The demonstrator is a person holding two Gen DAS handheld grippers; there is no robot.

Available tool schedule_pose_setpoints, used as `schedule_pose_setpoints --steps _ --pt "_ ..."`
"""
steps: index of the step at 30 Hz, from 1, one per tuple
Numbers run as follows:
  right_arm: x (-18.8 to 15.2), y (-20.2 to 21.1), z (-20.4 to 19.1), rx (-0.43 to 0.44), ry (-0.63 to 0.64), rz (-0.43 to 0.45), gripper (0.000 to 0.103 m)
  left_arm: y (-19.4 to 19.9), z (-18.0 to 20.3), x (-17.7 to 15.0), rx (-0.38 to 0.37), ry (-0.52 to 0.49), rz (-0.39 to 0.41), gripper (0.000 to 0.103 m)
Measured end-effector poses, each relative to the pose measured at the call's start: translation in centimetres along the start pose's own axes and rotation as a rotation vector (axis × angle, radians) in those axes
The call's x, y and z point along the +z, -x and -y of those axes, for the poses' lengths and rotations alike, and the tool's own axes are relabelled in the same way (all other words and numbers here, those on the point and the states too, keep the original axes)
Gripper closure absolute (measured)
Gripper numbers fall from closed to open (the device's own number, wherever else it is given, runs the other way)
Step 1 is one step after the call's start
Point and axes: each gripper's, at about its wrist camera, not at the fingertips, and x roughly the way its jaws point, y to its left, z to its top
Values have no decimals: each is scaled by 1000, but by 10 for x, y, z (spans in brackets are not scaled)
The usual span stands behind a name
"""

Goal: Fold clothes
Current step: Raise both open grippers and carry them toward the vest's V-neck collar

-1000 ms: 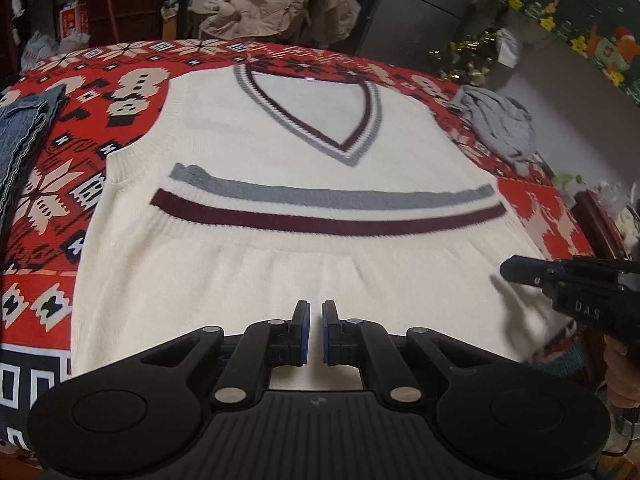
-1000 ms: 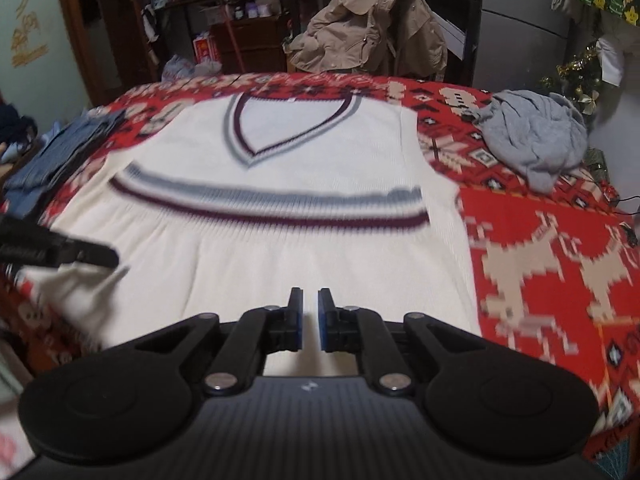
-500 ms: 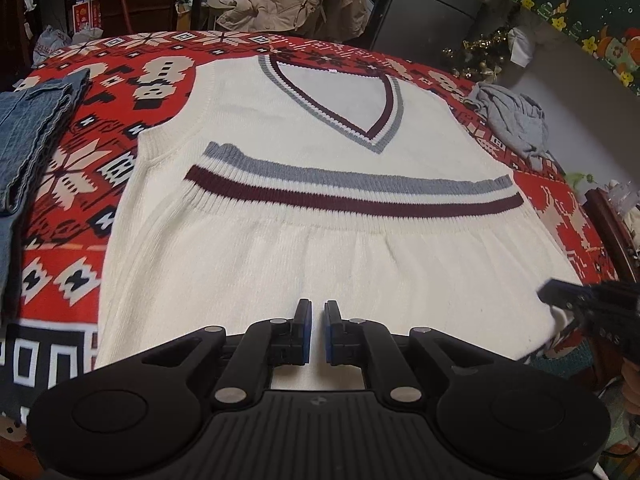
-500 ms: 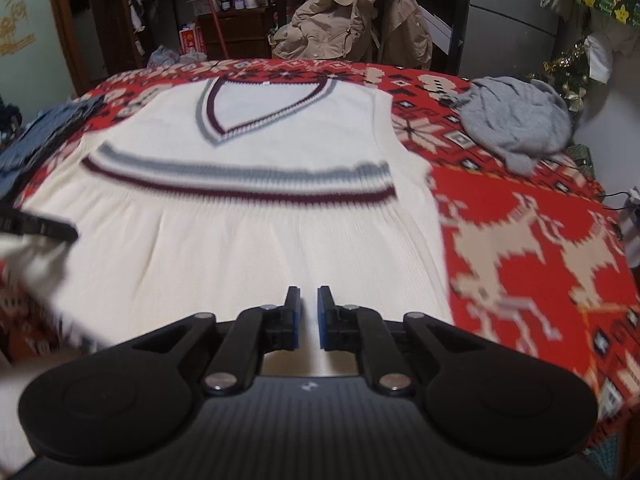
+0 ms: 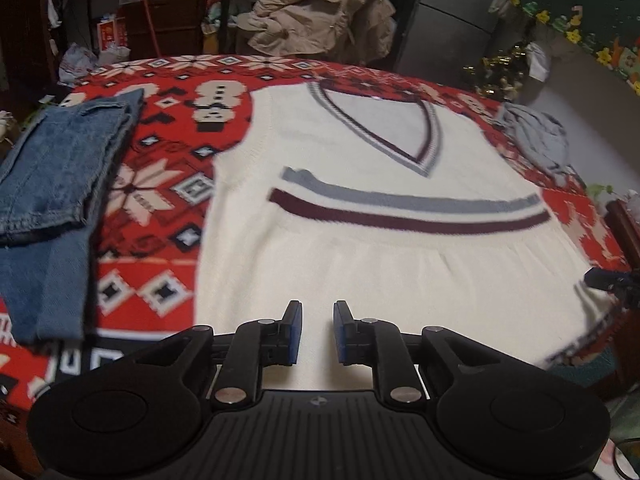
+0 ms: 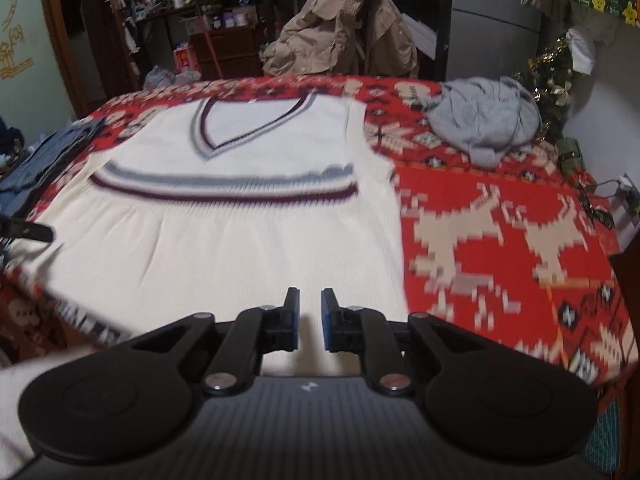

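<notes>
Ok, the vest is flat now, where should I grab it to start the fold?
Probably the hem corners of the vest: it lies flat, neck away, hem nearest both grippers. Left gripper takes the near left corner from the outer edge, right gripper the near right corner. Both are open, low over the hem.

No words, numbers or brand names can be read anywhere. A red box [image 6: 185, 59] on the far shelves carries lettering, but it is too small and blurred to make out.
</notes>
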Motion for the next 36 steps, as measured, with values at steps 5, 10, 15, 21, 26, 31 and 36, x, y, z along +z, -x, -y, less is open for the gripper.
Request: schedule_pose_setpoints --steps 5,10,15,21,26,31,36 --pt "35 -39 2 -39 -3 0 90 -14 -14 11 28 29 -2 88" --pt "39 -68 2 -64 1 -36 91 -7 -14 2 31 24 6 87" --pt "9 -38 12 -56 -4 -42 91 4 -18 -12 26 7 8 87" --pt "-26 -1 23 -50 -14 -50 92 14 -26 -20 8 26 -8 87" --pt "-37 20 25 -44 -55 -45 91 20 -27 -28 14 6 -13 87" --pt "-36 20 27 -44 -64 -51 91 27 -39 -34 15 26 -10 87" --pt "-36 19 29 -47 -70 -57 91 36 -41 -42 8 16 -9 87"
